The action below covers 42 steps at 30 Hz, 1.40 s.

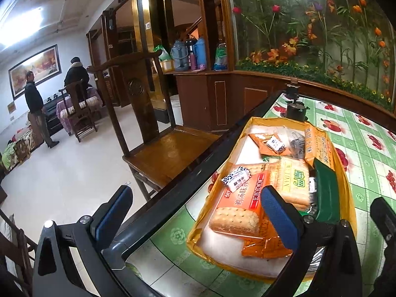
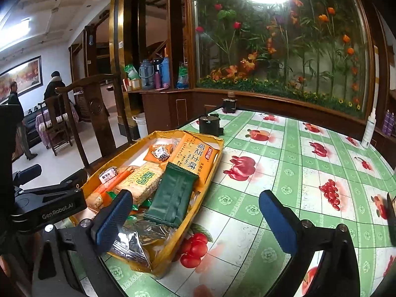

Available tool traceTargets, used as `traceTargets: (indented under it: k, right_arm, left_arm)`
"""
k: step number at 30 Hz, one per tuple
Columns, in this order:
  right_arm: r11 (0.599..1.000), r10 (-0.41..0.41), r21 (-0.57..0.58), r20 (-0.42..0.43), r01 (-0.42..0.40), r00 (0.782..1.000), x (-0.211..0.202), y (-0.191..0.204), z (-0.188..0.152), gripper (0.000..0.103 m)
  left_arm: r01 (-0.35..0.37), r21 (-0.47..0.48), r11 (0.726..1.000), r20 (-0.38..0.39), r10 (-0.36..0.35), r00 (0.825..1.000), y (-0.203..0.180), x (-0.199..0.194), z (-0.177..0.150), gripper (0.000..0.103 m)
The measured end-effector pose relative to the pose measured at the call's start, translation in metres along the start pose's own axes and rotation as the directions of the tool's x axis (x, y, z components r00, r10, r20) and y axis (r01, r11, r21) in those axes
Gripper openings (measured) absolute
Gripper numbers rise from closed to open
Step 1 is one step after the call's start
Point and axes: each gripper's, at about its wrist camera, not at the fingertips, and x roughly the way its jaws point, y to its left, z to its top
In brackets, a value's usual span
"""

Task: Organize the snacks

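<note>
A yellow tray full of snacks lies on the fruit-print tablecloth by the table's left edge. In it are an orange cracker pack, a clear cracker pack with green lettering, a dark green packet, an orange-yellow packet, a silver foil packet and small white candies. My left gripper is open and holds nothing, one finger over the tray and the other past the table edge. My right gripper is open and spans the tray's right wall.
A wooden chair stands close to the table's left edge. Two black cylinders sit behind the tray, and a white bottle stands at the far right. A glass wall with artificial flowers backs the table. Two persons stand far off.
</note>
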Motion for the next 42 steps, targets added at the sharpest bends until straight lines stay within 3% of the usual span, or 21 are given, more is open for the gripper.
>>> traceTargets:
  k: [42]
  right_arm:
    - [1.0, 0.016, 0.018, -0.021, -0.015, 1.0, 0.0039, -0.0015, -0.0002, 0.103]
  left_arm:
    - [-0.041, 0.019, 0.999, 0.001, 0.041, 0.999, -0.0001, 0.0041, -0.0096, 0.103]
